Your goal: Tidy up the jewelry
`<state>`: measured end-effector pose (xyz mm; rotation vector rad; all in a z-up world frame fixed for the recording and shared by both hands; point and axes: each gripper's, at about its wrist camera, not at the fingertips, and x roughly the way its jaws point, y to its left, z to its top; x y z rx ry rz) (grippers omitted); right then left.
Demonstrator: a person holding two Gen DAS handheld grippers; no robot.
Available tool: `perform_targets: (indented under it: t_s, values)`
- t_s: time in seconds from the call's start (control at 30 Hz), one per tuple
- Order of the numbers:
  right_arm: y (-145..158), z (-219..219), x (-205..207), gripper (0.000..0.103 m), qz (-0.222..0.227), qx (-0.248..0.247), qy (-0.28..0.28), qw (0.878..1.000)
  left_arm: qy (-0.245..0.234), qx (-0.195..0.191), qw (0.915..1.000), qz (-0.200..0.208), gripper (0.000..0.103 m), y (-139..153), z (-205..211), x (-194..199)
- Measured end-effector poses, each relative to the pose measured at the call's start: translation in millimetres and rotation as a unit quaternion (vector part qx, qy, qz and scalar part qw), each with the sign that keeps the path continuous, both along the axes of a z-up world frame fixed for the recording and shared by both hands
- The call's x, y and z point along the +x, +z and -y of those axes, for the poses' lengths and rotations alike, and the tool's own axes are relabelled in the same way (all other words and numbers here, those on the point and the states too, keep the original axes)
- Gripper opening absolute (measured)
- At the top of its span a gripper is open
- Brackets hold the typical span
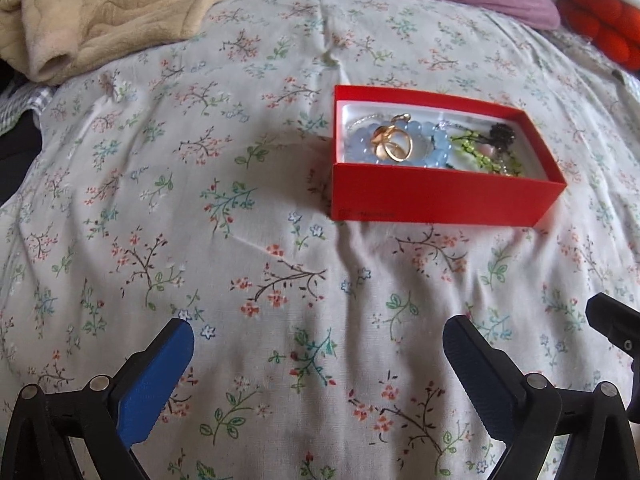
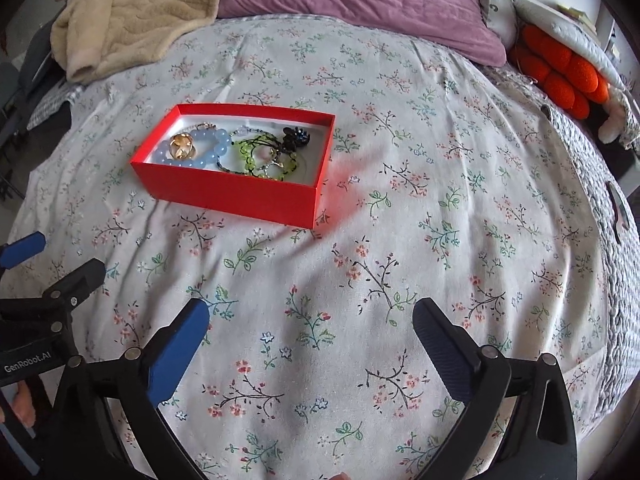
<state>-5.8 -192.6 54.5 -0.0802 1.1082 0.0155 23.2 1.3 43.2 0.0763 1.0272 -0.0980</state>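
The left gripper (image 1: 318,332) hangs with its jaws spread wide and nothing between them — one blue pad (image 1: 154,380) on the left, a dark one on the right. The right gripper (image 2: 310,314) stands just beside it, angled downward too, jaws equally wide and empty. Both sit on the near side of the red box (image 2: 224,194), well apart from it. A fingertip (image 2: 20,406) shows behind the left gripper's frame.

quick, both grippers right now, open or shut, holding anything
left gripper: open, holding nothing, above the floral bedspread.
right gripper: open, holding nothing, short of the red jewelry box.
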Motion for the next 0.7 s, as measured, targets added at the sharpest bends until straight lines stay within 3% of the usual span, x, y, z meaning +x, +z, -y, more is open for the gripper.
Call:
perform_targets:
  t_s: [0.7]
  values:
    - [-6.5,-7.5,10.4,0.103,-0.01,0.008,-0.005,1.0,-0.003,0.0,0.9999,-0.015,0.102,-5.2,3.1,1.8]
